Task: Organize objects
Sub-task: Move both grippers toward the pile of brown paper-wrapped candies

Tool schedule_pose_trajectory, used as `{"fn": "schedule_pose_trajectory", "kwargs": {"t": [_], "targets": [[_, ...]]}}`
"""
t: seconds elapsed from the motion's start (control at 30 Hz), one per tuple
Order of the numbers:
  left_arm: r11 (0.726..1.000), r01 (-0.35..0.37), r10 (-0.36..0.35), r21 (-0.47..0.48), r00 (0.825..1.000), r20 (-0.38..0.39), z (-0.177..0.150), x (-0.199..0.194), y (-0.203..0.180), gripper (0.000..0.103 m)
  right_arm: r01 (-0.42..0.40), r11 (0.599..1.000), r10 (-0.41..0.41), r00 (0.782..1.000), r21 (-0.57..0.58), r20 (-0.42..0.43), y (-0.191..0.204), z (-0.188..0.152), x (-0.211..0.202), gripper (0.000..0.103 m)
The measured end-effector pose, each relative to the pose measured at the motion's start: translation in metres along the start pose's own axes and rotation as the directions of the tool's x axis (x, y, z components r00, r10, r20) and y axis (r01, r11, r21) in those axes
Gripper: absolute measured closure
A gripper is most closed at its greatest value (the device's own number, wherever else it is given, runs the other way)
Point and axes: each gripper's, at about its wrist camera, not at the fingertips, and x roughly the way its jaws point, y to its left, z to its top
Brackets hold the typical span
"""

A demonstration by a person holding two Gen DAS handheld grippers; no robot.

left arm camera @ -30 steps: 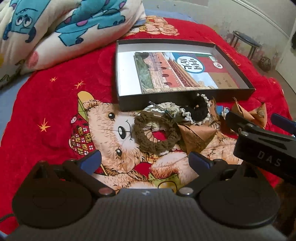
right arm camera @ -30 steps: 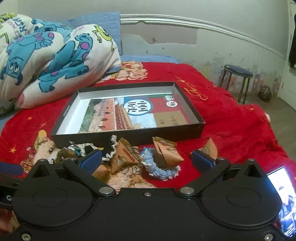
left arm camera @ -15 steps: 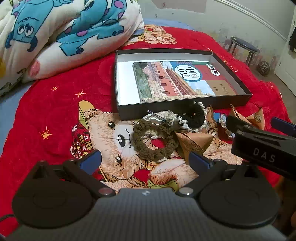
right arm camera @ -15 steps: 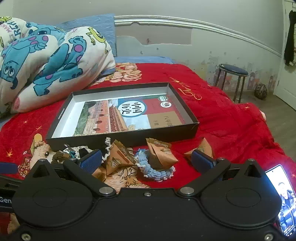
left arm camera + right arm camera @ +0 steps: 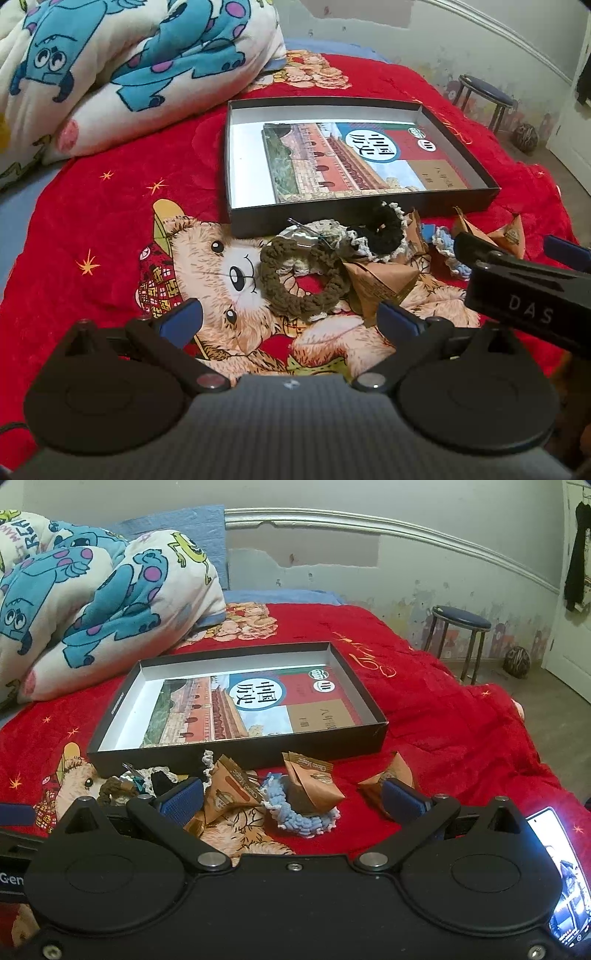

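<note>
Your red teddy-bear blanket on a bed, stool by peeling wall, black box now farther off, your left gripper and right gripper both spread apart, empty.

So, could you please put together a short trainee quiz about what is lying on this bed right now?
1. True or false: the book lies inside the black box.
2. What colour is the crocheted ring nearest the left claw?
3. Is the right claw A) shut on a brown packet, or B) open and holding nothing?

Key: 1 true; 2 brown; 3 B.
</note>
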Motion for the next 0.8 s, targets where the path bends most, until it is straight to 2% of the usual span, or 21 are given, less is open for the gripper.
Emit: {"fn": "schedule_pose_trajectory", "kwargs": {"t": [0.47, 0.8], "targets": [[0.999, 0.044, -0.045, 0.021, 0.997, 0.06, -0.002, -0.01, -0.009, 0.0, 0.007, 0.999, -0.007, 1.0, 0.036, 0.001, -0.008, 0.002, -0.001, 0.0], [0.999, 0.053, -0.053, 0.002, 0.998, 0.038, -0.004, -0.008, -0.007, 0.0, -0.002, 0.999, 0.002, 1.0, 0.043, -0.001, -0.008, 0.001, -0.002, 0.0]]}}
